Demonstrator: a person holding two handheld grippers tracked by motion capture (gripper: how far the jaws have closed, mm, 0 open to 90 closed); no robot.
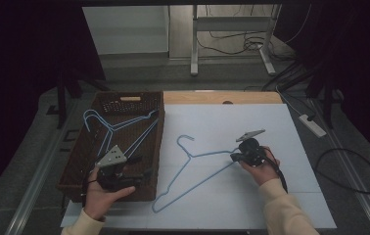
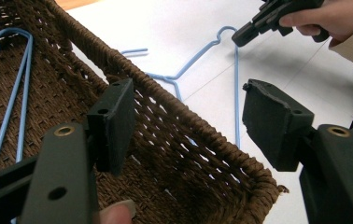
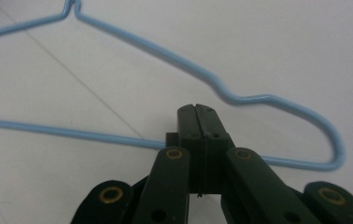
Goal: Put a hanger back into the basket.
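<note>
The person's forearms come in from the near edge of the table. The right hand (image 1: pixel 261 166) holds the right gripper (image 1: pixel 234 156) low over the white board (image 1: pixel 271 127), pointing to the left, toward the shoulder end of the blue hanger (image 1: pixel 193 166) that lies flat there. Its jaws are pressed together; in the right gripper view the bottom wire of the hanger runs behind them, so I cannot tell if the wire is pinched between the pads or only passes under the tips. The left hand (image 1: pixel 100 193) holds the left gripper (image 2: pixel 188 126) over the near right corner of the brown woven basket (image 1: pixel 78 156), and its jaws stand wide apart with nothing between them; the basket rim passes below the gap. Inside the basket lie two more blue hangers (image 1: pixel 119 128). The hanger on the board is just beside the right wall of the basket, hook pointing away from the person. To the right and behind it the board is free, with much room until its edges.
</note>
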